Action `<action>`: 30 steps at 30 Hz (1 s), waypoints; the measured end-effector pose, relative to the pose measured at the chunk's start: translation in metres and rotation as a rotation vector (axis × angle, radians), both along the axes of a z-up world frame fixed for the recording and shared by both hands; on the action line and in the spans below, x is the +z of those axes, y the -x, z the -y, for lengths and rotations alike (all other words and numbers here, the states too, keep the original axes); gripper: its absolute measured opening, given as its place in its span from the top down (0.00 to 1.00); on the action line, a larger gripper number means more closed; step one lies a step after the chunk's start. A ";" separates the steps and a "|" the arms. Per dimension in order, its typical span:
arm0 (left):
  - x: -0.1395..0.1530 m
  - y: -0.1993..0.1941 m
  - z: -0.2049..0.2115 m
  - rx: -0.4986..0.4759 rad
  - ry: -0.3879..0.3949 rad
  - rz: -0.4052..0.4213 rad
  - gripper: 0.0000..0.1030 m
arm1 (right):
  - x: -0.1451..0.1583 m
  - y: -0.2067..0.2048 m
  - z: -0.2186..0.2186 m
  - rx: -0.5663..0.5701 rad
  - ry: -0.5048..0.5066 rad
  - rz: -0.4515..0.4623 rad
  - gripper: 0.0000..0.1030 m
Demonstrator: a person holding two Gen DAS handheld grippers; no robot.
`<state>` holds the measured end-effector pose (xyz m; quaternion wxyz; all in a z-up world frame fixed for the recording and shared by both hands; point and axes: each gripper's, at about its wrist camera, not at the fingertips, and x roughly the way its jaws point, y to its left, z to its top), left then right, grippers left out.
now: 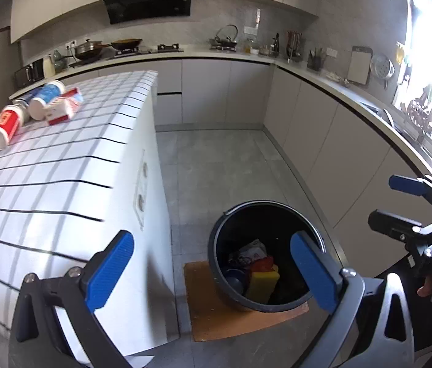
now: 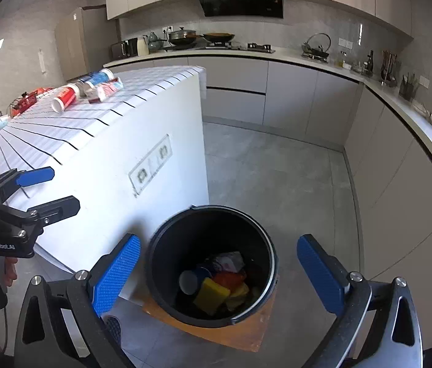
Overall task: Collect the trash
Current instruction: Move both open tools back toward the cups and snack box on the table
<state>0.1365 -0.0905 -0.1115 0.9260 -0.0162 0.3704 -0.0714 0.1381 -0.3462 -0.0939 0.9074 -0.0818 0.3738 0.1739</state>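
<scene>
I have both grippers hanging over the floor beside the island, and both sets of jaws are spread wide with nothing between them. The left gripper [image 1: 213, 271] and the right gripper [image 2: 219, 271] both look down toward the black bucket [image 2: 211, 265], which sits on a brown board [image 1: 240, 319] on the floor and already holds a yellow sponge [image 2: 211, 296], something red, a dark blue cup and a crumpled wrapper.

What matters for my next reach is that the remaining trash is not below me but up and off to the left, on the tiled tabletop [image 1: 62, 165], well apart from the bucket. There I see a red and white cup [image 1: 7, 125] lying on its side, its open mouth toward me and its long axis running away toward the far edge. Just behind it lie a blue and white cup [image 1: 45, 98], also tipped over, and a flat red and white carton [image 1: 64, 109], the three touching or nearly so.

I judge the left gripper the nearer one, since it hangs close to the tabletop's edge while the right sits out over the floor. I would swing it left and up and close across the red cup's body.
</scene>
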 end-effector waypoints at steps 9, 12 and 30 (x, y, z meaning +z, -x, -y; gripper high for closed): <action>0.027 0.014 -0.056 0.095 -0.006 0.052 0.01 | 0.031 0.015 -0.050 0.031 -0.014 0.049 0.00; 0.037 0.020 -0.086 0.139 -0.004 0.073 0.01 | 0.040 0.015 -0.078 0.052 -0.021 0.063 0.00; 0.051 0.015 -0.250 0.341 -0.037 0.112 0.00 | 0.079 -0.029 -0.234 0.046 -0.021 0.071 0.00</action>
